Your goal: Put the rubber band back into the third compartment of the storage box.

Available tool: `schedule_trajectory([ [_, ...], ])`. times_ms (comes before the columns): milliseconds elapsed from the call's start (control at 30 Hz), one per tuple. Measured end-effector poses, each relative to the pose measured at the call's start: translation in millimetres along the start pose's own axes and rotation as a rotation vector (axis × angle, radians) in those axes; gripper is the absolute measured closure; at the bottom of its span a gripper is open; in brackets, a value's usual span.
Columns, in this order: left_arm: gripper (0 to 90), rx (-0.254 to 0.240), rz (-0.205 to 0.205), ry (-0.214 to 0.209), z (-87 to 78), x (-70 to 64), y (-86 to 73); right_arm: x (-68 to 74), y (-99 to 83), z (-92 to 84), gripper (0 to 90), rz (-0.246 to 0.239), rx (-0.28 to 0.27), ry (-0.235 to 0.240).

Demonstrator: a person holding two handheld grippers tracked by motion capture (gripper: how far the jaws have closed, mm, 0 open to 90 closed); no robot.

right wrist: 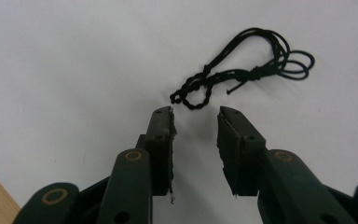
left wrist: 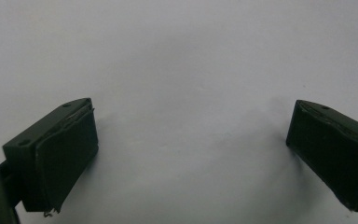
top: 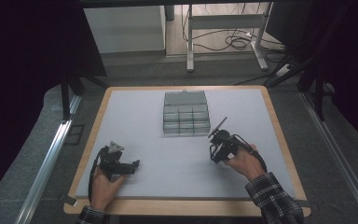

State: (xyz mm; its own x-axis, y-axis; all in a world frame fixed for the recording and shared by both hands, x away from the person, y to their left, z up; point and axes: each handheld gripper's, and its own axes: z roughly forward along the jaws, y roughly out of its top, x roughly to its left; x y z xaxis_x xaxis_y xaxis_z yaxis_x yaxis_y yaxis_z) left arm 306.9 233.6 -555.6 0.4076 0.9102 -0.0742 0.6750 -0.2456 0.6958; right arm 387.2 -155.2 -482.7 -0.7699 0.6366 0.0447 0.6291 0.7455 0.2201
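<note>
Black cord (right wrist: 242,72) beyond hand-held gripper (right wrist: 196,116)

Black cord (right wrist: 242,70) — thin, one length gathered into a loose bundle and lying flat on the grey mat (right wrist: 74,56). In the right gripper view its twisted, knotted end sits at the 8 o'clock side of the bundle, closing in a small loop. Several open loops fan out toward 2 o'clock, and a short free end pokes out at mid-bundle. The small loop lies just beyond the tips of the right gripper (right wrist: 196,112), not touching either jaw.

Grey compartment box (top: 186,114) — rectangular, at 12 o'clock on the mat in the high view. Its lid is open, lying back on the far side. The inside is split into a grid of small cells; their contents cannot be made out.
</note>
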Motion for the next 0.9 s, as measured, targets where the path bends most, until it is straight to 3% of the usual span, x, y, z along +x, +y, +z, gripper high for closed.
schedule_trajectory([
  [600, 1.8, 0.000, 0.000, 0.000, 0.0, 0.0, 0.0, 3.9, 26.3, 14.1, 63.2, -0.024, 0.098, -0.032],
  [700, 1.8, 0.000, -0.001, 0.000, 0.0, 0.0, 0.0, 5.8, 28.7, 16.2, 67.4, -0.039, 0.114, -0.053],
  [900, 1.8, 0.000, 0.000, 0.000, 0.0, 0.0, 0.0, 2.1, 27.7, 16.0, 82.4, -0.007, 0.103, -0.067],
])
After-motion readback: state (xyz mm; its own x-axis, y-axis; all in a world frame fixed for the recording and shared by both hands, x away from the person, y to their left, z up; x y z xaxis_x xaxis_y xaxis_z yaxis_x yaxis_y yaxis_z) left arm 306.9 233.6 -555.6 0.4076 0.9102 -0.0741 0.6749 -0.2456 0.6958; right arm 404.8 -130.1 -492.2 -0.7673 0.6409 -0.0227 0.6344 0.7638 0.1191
